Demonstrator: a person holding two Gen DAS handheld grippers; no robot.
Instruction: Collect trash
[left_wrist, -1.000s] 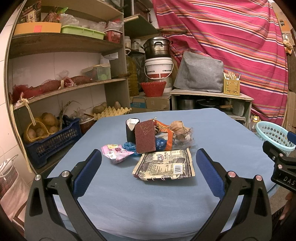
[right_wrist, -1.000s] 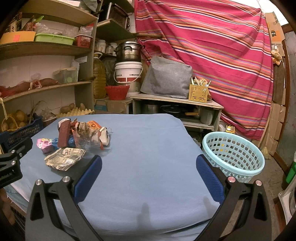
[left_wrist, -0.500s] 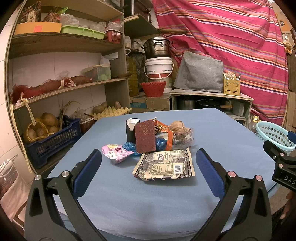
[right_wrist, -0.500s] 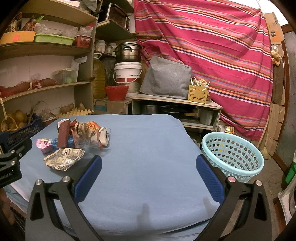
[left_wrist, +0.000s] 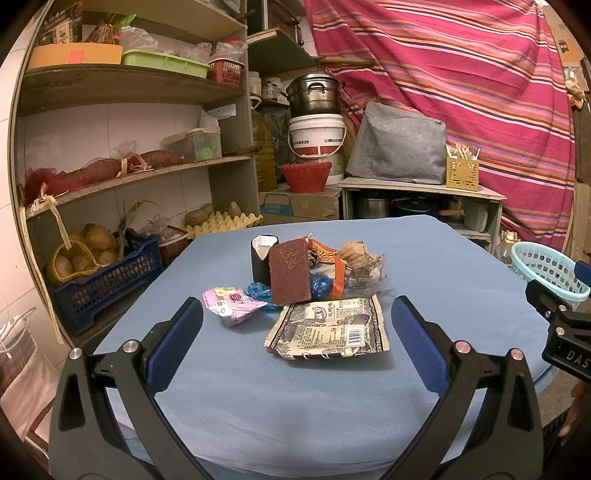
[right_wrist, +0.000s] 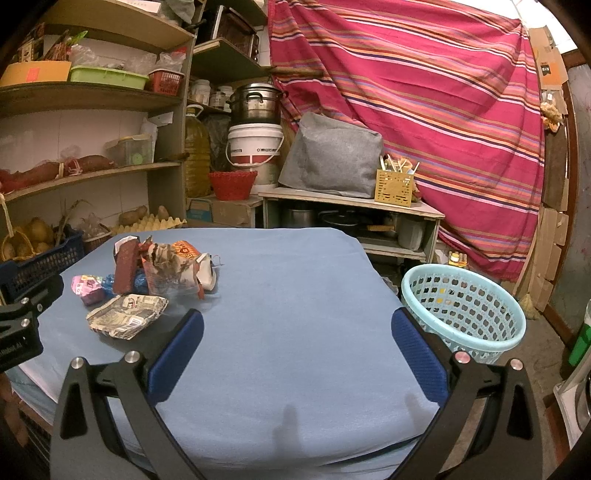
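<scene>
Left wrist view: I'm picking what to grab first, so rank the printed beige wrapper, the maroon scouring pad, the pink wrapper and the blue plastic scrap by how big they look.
1. Printed beige wrapper, though nearest the camera
2. Maroon scouring pad
3. Pink wrapper
4. Blue plastic scrap, partly hidden behind the pad, so unsure

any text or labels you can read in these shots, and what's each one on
"DAS": white letters, cut off at the picture's edge, on the black body of the right tongs.
Flat printed wrapper: barcode and dense print, too small to read.
Pink wrapper: one large character, not clearly readable.
Orange wrapper: lettering blurred.
White bucket: label band too blurred to read.
</scene>
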